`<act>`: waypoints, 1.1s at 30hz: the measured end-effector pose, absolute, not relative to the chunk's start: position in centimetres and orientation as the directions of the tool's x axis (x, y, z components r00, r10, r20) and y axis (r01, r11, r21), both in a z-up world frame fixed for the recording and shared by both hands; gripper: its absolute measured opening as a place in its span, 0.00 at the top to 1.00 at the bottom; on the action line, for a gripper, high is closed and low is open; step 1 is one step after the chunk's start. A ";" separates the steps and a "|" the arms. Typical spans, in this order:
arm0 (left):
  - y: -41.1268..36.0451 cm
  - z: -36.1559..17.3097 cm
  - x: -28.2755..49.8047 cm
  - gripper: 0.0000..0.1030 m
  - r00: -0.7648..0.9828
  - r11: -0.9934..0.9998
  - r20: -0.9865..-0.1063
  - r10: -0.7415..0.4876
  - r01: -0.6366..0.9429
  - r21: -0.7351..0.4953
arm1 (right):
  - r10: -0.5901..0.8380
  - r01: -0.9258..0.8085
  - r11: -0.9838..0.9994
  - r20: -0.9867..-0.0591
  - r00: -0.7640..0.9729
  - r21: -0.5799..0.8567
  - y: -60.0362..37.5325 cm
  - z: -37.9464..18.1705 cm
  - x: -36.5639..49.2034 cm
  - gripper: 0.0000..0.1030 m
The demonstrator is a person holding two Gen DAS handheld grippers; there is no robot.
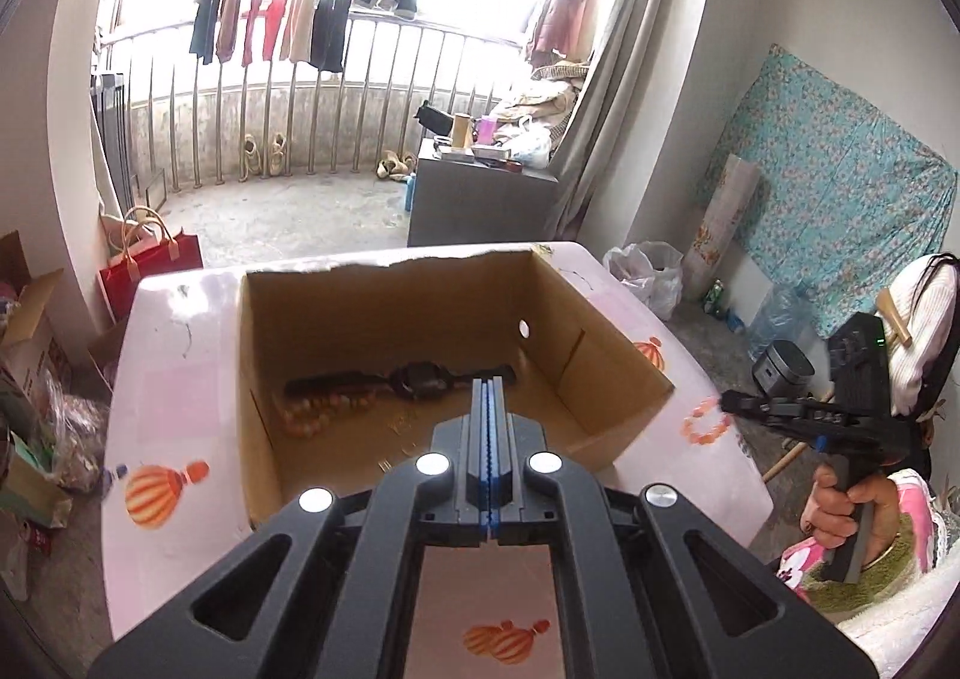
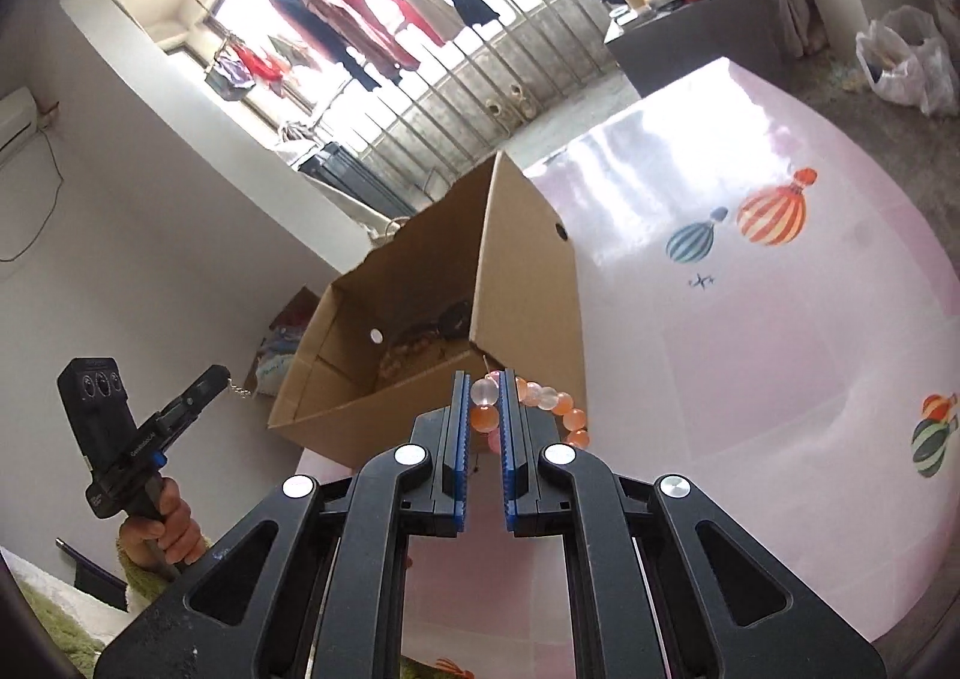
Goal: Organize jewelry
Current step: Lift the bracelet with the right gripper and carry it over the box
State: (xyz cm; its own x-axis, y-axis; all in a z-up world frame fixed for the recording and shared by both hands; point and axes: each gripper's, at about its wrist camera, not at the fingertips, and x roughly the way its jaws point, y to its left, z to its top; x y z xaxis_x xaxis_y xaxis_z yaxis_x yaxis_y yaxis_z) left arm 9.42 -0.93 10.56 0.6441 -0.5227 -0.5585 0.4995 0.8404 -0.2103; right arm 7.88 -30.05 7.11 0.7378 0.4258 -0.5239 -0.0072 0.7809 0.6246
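The left wrist view looked down into an open cardboard box (image 1: 420, 319) standing on a glossy pink table (image 1: 174, 379) printed with striped balloons. The left gripper (image 1: 491, 379) hovered over the near side of the box with its blue-lined jaws pressed fully together; in the right wrist view a fine chain (image 2: 240, 388) dangled from its tip. On the box floor lay a dark wristwatch (image 1: 408, 376), and just in front of it a loop of pale orange beads (image 1: 318, 415). To the right of the box, beyond its right wall, the right gripper (image 1: 729, 400) was held by a hand (image 1: 840, 505), and an orange bead bracelet (image 1: 708, 421), blurred, hung at its tip above the table edge. In the right wrist view the right gripper (image 2: 485, 379) had its jaws clamped on that bracelet (image 2: 543, 400), with a clear bead and an orange bead pinched between the blue pads and the rest of the strand curving away to the right, close in front of the near corner of the box (image 2: 528, 271). The left gripper (image 2: 219, 376) appeared to the left of the box, its handle in a hand (image 2: 171, 529).
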 end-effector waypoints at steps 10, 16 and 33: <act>-1.3 7.2 19.3 1.00 0.438 0.853 -0.793 -0.423 0.488 -0.186 | 0.519 -0.207 0.768 -0.400 0.755 0.606 -29.6 12.4 12.0 0.93; -2.4 4.1 22.1 1.00 0.325 0.859 -0.898 -0.296 0.501 -0.102 | 0.586 -0.268 0.746 -0.408 0.701 0.610 -29.0 11.7 14.9 0.93; -2.9 2.4 22.8 0.94 0.251 0.848 -0.952 -0.177 0.529 -0.019 | 0.612 -0.267 0.768 -0.543 0.575 0.583 -27.4 10.7 17.3 0.93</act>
State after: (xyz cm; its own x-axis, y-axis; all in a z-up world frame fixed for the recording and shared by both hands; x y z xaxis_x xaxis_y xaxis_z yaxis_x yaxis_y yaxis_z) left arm 22.82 -2.94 2.35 0.2506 -0.1771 -0.9518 0.5289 0.8485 -0.0187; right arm 17.27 -27.39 10.74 0.5747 0.6120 -0.5433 -0.2666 0.7677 0.5827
